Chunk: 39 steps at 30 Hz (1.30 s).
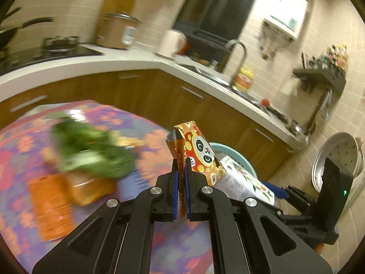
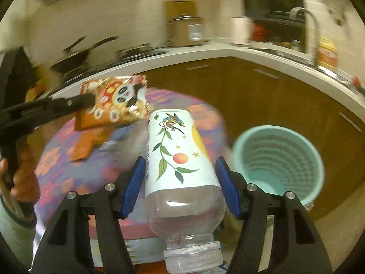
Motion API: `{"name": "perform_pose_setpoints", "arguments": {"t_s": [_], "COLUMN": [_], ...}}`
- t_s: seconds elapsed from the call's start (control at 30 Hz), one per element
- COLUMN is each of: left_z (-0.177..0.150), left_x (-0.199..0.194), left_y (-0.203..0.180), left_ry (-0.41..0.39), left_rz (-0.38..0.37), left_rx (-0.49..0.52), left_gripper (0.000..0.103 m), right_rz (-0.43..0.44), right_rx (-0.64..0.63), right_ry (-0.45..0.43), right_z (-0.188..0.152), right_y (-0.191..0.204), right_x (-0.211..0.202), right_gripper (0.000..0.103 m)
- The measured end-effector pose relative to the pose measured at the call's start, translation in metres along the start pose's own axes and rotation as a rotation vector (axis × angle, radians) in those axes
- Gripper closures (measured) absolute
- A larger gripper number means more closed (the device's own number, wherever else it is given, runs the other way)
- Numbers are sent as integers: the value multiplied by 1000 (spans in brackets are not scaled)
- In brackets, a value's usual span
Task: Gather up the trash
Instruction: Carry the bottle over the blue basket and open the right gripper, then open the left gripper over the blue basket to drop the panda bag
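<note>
left gripper (image 1: pixel 181 166) clamped on panda snack wrapper (image 1: pixel 200 150), held above table edge | right gripper (image 2: pixel 180 173) gripping clear bottle (image 2: pixel 180 159), cap toward camera | teal bin (image 2: pixel 278 159) beside table (image 1: pixel 159 239)

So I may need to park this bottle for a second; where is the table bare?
The flowered tablecloth is bare along its far edge beside the cabinets. The near left is crowded: greens and orange packets.
</note>
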<state>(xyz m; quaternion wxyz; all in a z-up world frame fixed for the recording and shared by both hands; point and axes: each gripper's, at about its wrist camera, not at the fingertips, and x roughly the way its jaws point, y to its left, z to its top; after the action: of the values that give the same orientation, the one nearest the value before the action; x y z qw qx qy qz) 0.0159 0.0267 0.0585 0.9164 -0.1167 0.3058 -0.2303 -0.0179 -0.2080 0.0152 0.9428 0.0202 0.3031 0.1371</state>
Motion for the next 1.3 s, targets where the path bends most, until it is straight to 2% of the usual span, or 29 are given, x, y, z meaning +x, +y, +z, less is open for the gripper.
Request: {"name": "perform_pose_setpoints", "arguments": {"t_s": [0.17, 0.33, 0.7, 0.93, 0.97, 1.07, 1.3], "left_z": [14, 17, -2, -16, -18, -20, -13], "left_x": [68, 123, 218, 246, 249, 250, 226], "left_y": [-47, -82, -115, -118, -117, -118, -117], "left_ry": [67, 142, 293, 343, 354, 355, 320], "left_rz": [-35, -25, 20, 19, 21, 24, 2], "left_rx": [59, 124, 185, 195, 196, 199, 180], "left_gripper": [100, 100, 99, 93, 88, 61, 57], "right_rz": [-87, -153, -251, -255, -252, -236, -221], "right_rx": [65, 131, 249, 289, 296, 314, 332], "right_ry": [-1, 16, 77, 104, 106, 114, 106], "right_z": [-1, -10, -38, -48, -49, -50, -47], "right_y": [-60, -111, -178, -191, -193, -198, -193], "right_x": [15, 33, 80, 90, 90, 90, 75], "right_gripper": [44, 44, 44, 44, 44, 43, 42]}}
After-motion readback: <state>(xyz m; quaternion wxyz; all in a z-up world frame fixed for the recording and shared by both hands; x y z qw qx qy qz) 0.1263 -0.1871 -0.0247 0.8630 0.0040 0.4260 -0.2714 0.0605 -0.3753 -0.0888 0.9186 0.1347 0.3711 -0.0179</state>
